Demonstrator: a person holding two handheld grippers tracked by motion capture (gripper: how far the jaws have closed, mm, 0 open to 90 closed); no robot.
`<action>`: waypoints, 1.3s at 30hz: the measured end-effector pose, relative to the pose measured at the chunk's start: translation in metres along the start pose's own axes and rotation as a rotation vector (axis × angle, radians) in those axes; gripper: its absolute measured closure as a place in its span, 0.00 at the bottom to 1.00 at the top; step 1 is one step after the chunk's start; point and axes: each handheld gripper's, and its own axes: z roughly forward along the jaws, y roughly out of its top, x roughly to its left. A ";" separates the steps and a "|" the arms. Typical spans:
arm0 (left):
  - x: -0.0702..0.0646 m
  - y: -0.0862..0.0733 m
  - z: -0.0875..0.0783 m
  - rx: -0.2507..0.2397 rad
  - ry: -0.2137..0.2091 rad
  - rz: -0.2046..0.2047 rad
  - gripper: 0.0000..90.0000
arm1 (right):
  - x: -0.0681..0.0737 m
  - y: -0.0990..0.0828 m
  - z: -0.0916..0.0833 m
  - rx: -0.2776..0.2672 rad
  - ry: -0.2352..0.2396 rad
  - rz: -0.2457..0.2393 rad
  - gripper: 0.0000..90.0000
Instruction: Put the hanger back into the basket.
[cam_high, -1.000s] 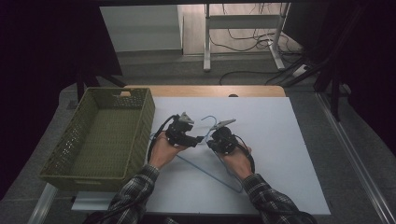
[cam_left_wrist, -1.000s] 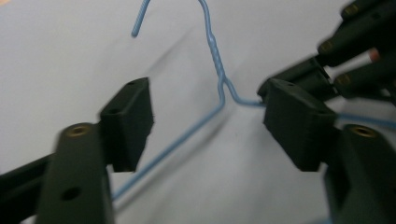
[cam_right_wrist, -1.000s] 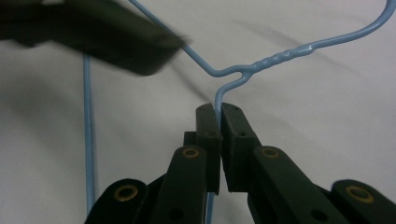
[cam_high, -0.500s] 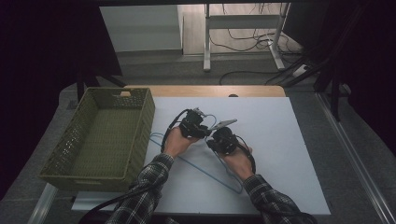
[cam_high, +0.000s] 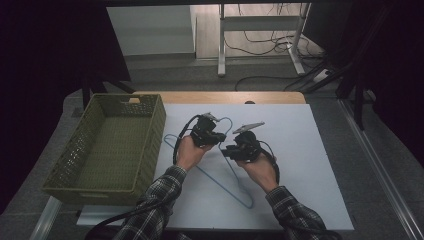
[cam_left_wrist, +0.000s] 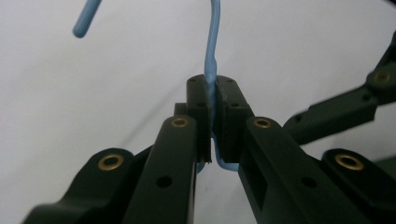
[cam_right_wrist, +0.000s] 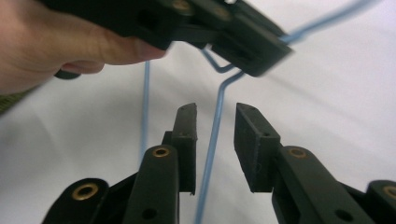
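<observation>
The left tongs (cam_left_wrist: 212, 116) are clenched on the neck of a blue wire hanger (cam_high: 220, 172), just below its hook. The right tongs (cam_right_wrist: 215, 140) are released, their jaws straddling one hanger wire without contact. The hanger lies mid-worktop (cam_high: 310, 165) on the white surface, right of a green basket (cam_high: 150, 145).
</observation>
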 end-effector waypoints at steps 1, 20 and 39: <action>0.000 0.000 0.000 0.000 0.000 0.000 0.96 | -0.001 0.001 -0.005 -0.010 0.009 0.007 0.75; -0.045 -0.001 -0.051 -0.087 0.001 0.093 0.80 | 0.018 0.006 -0.012 0.054 0.035 -0.038 0.96; -0.030 -0.054 -0.123 -0.006 -0.094 0.164 0.28 | 0.035 0.004 -0.053 0.053 0.116 -0.159 0.96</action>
